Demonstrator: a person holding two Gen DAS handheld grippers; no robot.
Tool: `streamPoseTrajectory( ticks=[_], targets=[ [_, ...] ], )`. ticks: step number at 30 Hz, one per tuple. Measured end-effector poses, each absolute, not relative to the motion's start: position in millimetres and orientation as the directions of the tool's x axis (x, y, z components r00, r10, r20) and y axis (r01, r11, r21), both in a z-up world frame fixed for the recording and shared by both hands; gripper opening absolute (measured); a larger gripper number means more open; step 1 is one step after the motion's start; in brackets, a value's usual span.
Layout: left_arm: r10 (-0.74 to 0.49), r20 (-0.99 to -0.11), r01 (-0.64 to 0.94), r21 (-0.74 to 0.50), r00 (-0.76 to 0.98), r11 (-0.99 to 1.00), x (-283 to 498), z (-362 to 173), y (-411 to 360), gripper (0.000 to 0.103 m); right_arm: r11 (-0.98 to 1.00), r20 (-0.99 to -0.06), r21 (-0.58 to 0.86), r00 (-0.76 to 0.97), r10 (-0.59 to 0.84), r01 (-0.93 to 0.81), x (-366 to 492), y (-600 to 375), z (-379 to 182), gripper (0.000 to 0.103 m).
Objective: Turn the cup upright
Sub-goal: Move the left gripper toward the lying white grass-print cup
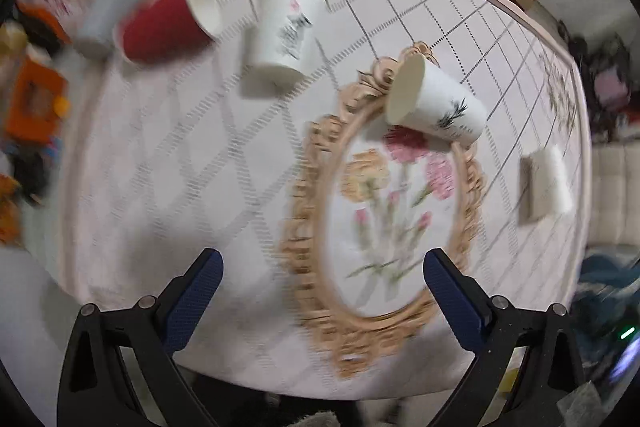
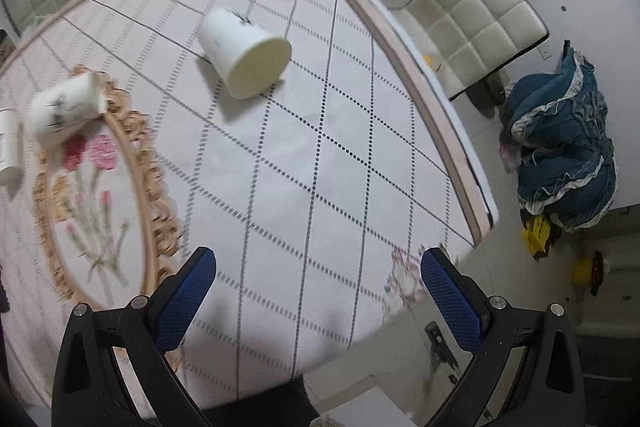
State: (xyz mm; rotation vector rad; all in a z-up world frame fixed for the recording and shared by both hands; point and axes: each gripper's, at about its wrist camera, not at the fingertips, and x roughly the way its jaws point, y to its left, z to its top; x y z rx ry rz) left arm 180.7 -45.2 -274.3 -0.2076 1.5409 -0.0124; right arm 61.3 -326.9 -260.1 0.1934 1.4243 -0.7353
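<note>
Several cups lie on their sides on the patterned tablecloth. In the left wrist view a red cup lies far left, a white printed cup lies in the middle, a white cup with a leaf print lies on the gold oval frame, and a blurred white cup lies at the right. My left gripper is open and empty, near the table's front edge. In the right wrist view a white cup lies ahead and the leaf-print cup lies at the left. My right gripper is open and empty.
A gold oval floral design is printed on the cloth. A cream padded chair stands past the table's right edge. A blue cloth heap lies on the floor. Orange clutter sits left of the table.
</note>
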Motion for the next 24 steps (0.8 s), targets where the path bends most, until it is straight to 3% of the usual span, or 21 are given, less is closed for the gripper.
streamPoseTrajectory(
  ticks=[6, 11, 24],
  targets=[
    [-0.355, -0.934, -0.331, -0.326, -0.03, 0.885, 212.3, -307.7, -82.1, 0.099, 0.763, -0.937, -0.326, -0.087, -0.337, 0.558, 91.3, -375.7, -291.9, 0.103],
    [-0.444, -0.896, -0.45, -0.398, 0.004, 0.8, 239.6, -314.4, -101.3, 0.097, 0.759, -0.932, -0.349, -0.119, -0.343, 0.55, 110.8, -409.8, -308.4, 0.103],
    [-0.346, -0.936, -0.546, -0.32, 0.059, 0.774, 289.0, -338.9, -111.8, 0.097, 0.757, -0.91, -0.394, -0.105, -0.401, 0.521, 137.4, -449.9, -322.8, 0.103]
  ],
)
